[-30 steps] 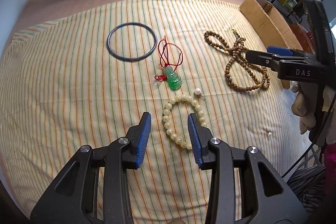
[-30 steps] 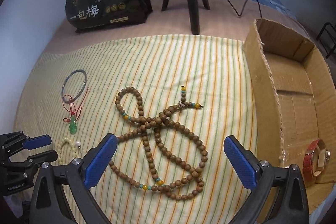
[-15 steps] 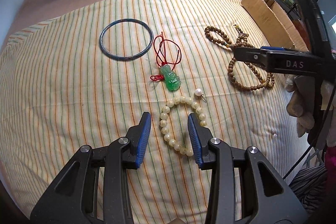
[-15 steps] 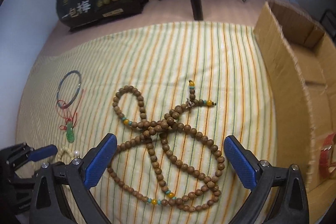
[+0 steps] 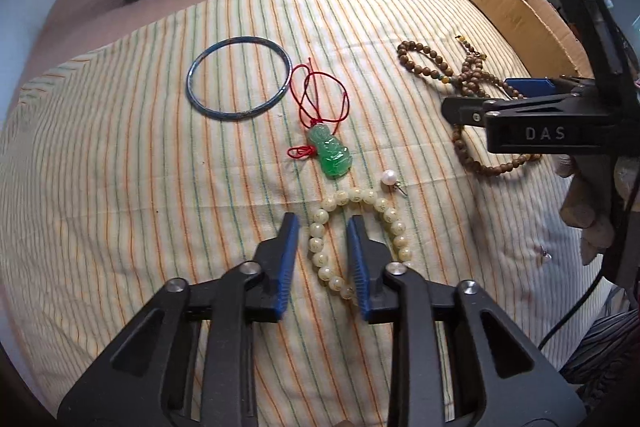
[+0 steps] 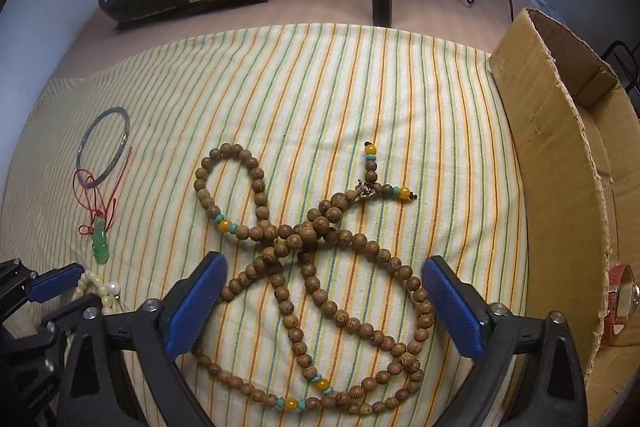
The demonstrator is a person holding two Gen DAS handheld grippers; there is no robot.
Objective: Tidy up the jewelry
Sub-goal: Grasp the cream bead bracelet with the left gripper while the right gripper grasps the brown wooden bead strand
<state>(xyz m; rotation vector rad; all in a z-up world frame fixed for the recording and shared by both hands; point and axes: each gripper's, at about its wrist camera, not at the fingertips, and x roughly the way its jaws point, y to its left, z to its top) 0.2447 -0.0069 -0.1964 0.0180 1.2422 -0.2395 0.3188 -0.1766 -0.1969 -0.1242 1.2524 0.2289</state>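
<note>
In your left wrist view, your left gripper (image 5: 322,227) has its fingers spread a little, straddling the left arc of the pale bead bracelet (image 5: 360,239) on the striped cloth (image 5: 120,187). Beyond lie the green pendant (image 5: 331,155) on its red cord, then the blue bangle (image 5: 239,79).

In your right wrist view, your right gripper (image 6: 324,291) has its fingers spread wide over the tangled wooden bead necklace (image 6: 312,247), which lies between them on the cloth. The cardboard box (image 6: 560,167) stands just right of it, with a red watch (image 6: 618,301) inside.
</note>
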